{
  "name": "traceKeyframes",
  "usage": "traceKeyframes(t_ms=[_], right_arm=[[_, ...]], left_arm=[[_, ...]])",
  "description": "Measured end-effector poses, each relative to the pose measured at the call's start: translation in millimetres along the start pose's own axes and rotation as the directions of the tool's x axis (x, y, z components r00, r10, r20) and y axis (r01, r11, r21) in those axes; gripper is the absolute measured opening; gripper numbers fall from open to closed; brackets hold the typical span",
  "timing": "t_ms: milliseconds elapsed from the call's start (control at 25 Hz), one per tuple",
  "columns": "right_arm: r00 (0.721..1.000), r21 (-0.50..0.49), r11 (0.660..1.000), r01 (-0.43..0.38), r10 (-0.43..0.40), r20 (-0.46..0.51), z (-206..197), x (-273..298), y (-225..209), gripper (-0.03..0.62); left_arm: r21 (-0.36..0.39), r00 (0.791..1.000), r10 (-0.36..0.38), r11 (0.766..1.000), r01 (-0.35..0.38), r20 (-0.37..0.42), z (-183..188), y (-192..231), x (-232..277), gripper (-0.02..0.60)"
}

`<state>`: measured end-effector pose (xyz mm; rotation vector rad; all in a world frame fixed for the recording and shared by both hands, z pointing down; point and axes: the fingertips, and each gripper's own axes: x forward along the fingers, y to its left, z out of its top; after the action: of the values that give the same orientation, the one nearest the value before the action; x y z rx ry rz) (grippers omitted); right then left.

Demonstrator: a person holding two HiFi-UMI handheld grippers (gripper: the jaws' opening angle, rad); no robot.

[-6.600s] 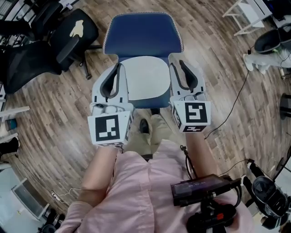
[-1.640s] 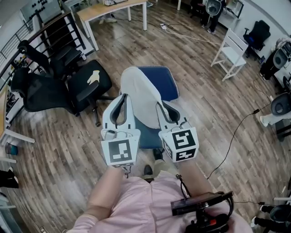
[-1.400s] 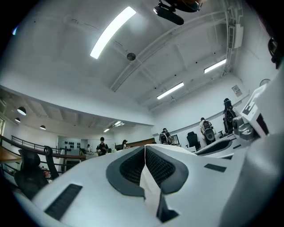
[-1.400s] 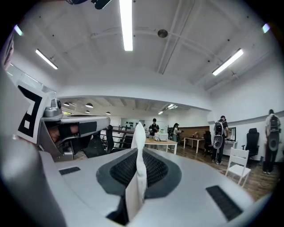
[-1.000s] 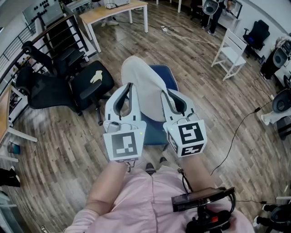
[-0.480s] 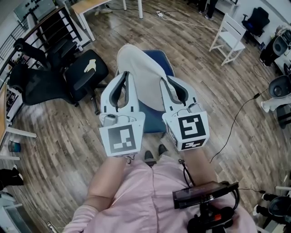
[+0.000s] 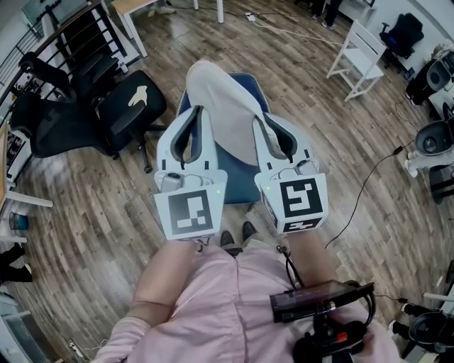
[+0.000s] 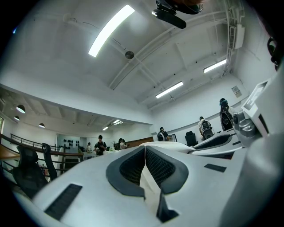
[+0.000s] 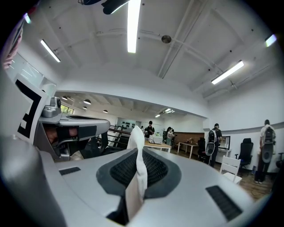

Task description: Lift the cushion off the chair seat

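Note:
The pale grey cushion (image 7: 224, 112) is held up on edge above the blue chair (image 7: 235, 186), clear of its seat. My left gripper (image 7: 198, 115) is shut on the cushion's left edge and my right gripper (image 7: 259, 122) is shut on its right edge. In the left gripper view a thin strip of cushion (image 8: 149, 185) is pinched between the dark pads of the left gripper (image 8: 144, 153). In the right gripper view the cushion's edge (image 9: 137, 146) stands up out of the shut right gripper (image 9: 138, 177). Most of the chair seat is hidden behind the cushion and both grippers.
A black office chair (image 7: 108, 106) stands close on the left, a white chair (image 7: 361, 49) at the back right. A wooden table (image 7: 133, 7) is at the far left. A cable (image 7: 367, 179) crosses the plank floor at right. Several people stand far off.
The cushion lay flat on the seat at first; now it hangs lifted between both shut grippers. Over the last second it has stayed raised, with only a slight shift.

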<state>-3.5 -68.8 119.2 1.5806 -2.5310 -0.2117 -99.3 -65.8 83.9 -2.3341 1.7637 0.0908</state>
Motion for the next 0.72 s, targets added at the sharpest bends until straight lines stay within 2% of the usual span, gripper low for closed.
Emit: traceKeyframes(t_ms=[720], right_arm=[[1.0,-0.002,1.0,-0.026,0.026,-0.008,-1.7,17.8,10.8,0.029]], left_arm=[[-0.012,1.0,0.015,1.0,-0.016,-0.02,-14.6,16.1,8.3,0.014]])
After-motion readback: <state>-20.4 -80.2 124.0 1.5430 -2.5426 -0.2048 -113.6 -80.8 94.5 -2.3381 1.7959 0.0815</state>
